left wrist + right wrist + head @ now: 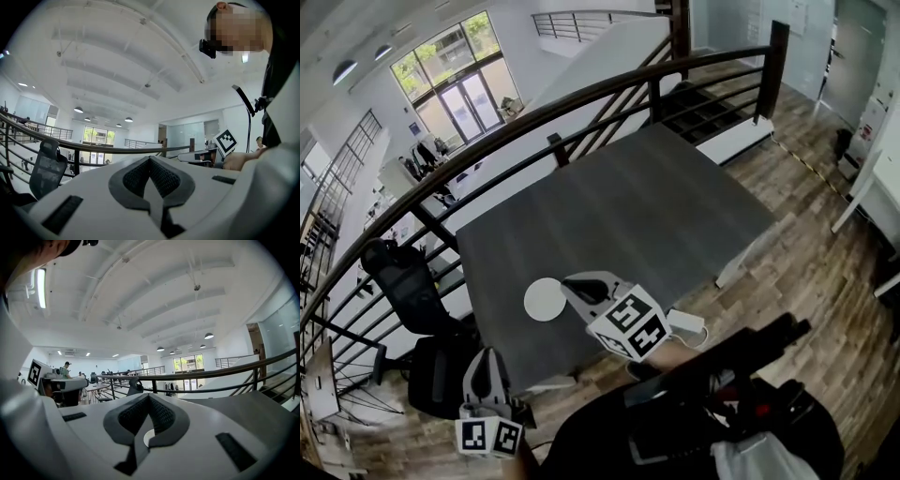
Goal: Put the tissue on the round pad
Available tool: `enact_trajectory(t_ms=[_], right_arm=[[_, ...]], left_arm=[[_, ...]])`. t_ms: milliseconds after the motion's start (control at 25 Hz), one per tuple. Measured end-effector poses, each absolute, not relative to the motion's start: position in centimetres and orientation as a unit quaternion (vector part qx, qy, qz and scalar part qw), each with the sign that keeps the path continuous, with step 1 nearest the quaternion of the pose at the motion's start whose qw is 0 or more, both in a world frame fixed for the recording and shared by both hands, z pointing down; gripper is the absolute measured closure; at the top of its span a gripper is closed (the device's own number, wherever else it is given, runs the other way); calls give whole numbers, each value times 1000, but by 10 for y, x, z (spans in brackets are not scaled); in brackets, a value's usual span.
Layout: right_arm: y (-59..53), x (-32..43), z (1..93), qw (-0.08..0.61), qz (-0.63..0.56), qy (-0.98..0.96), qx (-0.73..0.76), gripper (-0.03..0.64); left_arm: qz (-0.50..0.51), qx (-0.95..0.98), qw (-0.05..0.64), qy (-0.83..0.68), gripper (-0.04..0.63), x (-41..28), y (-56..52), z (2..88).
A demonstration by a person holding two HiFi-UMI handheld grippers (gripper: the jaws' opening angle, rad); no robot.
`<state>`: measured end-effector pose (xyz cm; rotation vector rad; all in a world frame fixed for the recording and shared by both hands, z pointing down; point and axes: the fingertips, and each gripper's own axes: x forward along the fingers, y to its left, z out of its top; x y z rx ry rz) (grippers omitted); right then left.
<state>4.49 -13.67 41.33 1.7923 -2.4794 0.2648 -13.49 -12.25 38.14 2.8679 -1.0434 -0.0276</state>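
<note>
A black office chair (pixel 405 281) stands left of the counter (pixel 656 206). The left hand-held gripper (pixel 487 356) hangs off its corner, jaws pressed together, empty. The round pad (pixel 545 300) lies near the counter's front edge. Just beside it is the right hand-held gripper (pixel 572 286), likewise closed on nothing, its cube (pixel 628 323) showing square black-and-white markers.

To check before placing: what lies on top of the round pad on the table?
Nothing shows on the round pad; its white top is bare. Only the sliver at its right edge, by the tip of the shut right hand-held gripper, may be covered.
</note>
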Motion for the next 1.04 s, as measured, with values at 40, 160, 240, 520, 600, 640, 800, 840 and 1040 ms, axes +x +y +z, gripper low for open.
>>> enact_trajectory(t_ms=[40, 160, 240, 520, 600, 640, 800, 840, 1040], right_arm=[[-134, 45, 413, 35, 84, -806, 585, 615], [-128, 43, 407, 28, 81, -806, 586, 615], [-127, 44, 404, 27, 79, -805, 588, 615], [-130, 48, 411, 32, 88, -795, 599, 615], [-130, 49, 409, 29, 88, -795, 600, 615], [-130, 50, 408, 27, 88, -795, 600, 615], [-127, 53, 407, 25, 84, -796, 599, 615], [-126, 54, 407, 25, 83, -796, 599, 615], [-125, 58, 407, 21, 80, -795, 601, 615]], left_arm=[[-9, 939, 44, -341, 591, -135, -122, 382], [-9, 939, 45, -342, 591, -137, -121, 383], [-8, 939, 46, -341, 591, -136, -120, 384], [-9, 939, 49, -340, 591, -138, -120, 382], [-12, 940, 50, -338, 591, -138, -118, 378], [-14, 940, 50, -337, 591, -137, -118, 377], [-15, 940, 51, -338, 591, -133, -116, 378], [-14, 940, 51, -338, 591, -132, -115, 379], [-14, 940, 54, -336, 591, -127, -112, 384]])
